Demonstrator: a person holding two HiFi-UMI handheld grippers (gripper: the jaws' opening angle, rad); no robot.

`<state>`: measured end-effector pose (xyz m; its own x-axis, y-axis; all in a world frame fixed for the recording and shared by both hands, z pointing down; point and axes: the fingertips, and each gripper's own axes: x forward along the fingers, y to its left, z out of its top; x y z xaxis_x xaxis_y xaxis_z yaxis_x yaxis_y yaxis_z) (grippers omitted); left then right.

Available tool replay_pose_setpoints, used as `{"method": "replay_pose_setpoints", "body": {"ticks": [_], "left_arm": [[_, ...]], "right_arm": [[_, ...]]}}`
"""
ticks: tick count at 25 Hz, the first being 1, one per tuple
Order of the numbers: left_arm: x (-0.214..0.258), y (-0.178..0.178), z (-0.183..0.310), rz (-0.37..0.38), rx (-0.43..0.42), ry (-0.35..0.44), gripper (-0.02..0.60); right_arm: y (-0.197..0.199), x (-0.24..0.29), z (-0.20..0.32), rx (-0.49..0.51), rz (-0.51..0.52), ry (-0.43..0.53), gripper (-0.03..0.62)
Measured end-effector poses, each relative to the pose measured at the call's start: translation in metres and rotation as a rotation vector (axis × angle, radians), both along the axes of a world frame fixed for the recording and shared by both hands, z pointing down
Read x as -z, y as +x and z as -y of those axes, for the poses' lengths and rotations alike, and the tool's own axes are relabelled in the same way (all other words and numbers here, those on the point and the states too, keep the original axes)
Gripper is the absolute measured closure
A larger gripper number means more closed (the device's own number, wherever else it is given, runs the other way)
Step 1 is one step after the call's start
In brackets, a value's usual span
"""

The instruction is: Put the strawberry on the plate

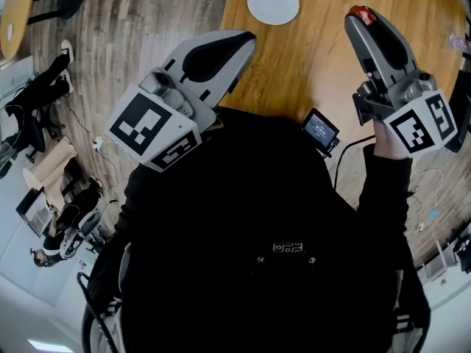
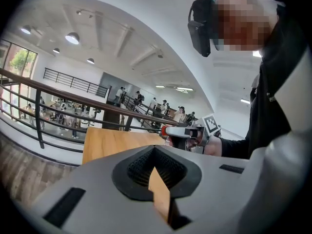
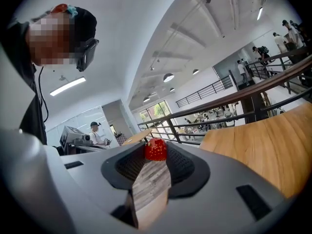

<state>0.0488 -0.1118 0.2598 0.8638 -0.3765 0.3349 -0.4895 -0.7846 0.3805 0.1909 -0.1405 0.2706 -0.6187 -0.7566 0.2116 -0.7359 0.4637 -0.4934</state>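
A red strawberry point(image 1: 361, 13) is pinched at the tip of my right gripper point(image 1: 358, 19), held up above the wooden table point(image 1: 309, 57). In the right gripper view the strawberry point(image 3: 155, 149) sits between the dark pads at the jaw tips, and the right gripper point(image 3: 156, 153) is shut on it. A round white plate point(image 1: 273, 2) lies on the table at the far side, left of the berry. My left gripper point(image 1: 249, 40) hovers near the table's left edge, below and left of the plate. Its jaws meet at the tips with nothing between them point(image 2: 154, 149).
A small device with a lit screen point(image 1: 321, 129) sits at the table's near edge, a cable trailing from it. Plank floor point(image 1: 140, 20) lies to the left, with bags and cables on it. Another wooden table point(image 1: 16, 13) shows at far left. A railing point(image 2: 58, 89) runs behind.
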Motion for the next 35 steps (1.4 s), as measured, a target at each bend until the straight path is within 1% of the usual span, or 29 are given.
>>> {"method": "replay_pose_setpoints", "body": {"ticks": [2,4,7,10,14,17,20,26,32,35], "left_arm": [[-0.007,-0.008,-0.003,-0.003,-0.002,-0.003,0.583],[-0.003,-0.013,-0.002,-0.016,-0.017,-0.007,0.583],[0.012,-0.020,0.004,-0.051,-0.056,-0.001,0.583],[0.013,-0.028,0.008,-0.078,-0.108,0.010,0.583],[0.006,-0.013,0.006,-0.097,-0.156,0.031,0.583],[0.007,-0.003,0.011,-0.110,-0.192,0.040,0.583],[0.001,0.006,0.016,-0.114,-0.232,0.041,0.583],[0.003,0.012,0.019,-0.126,-0.259,0.038,0.583],[0.001,0.011,0.014,-0.128,-0.263,0.013,0.583],[0.007,0.006,0.008,-0.128,-0.265,0.018,0.583]], "right_arm": [[-0.008,-0.004,-0.002,-0.002,-0.003,0.004,0.453],[-0.017,0.006,0.001,-0.006,-0.019,0.009,0.453],[-0.032,0.032,0.005,-0.022,-0.066,0.033,0.453],[-0.041,0.037,0.002,-0.073,-0.087,0.043,0.453],[-0.026,0.036,-0.016,-0.121,-0.114,0.058,0.453],[-0.021,0.041,-0.018,-0.151,-0.138,0.069,0.453],[-0.015,0.035,-0.019,-0.185,-0.142,0.060,0.453],[-0.010,0.026,-0.024,-0.214,-0.127,0.033,0.453],[-0.018,0.033,-0.017,-0.188,-0.153,0.034,0.453],[-0.022,0.036,-0.018,-0.174,-0.164,0.028,0.453]]}}
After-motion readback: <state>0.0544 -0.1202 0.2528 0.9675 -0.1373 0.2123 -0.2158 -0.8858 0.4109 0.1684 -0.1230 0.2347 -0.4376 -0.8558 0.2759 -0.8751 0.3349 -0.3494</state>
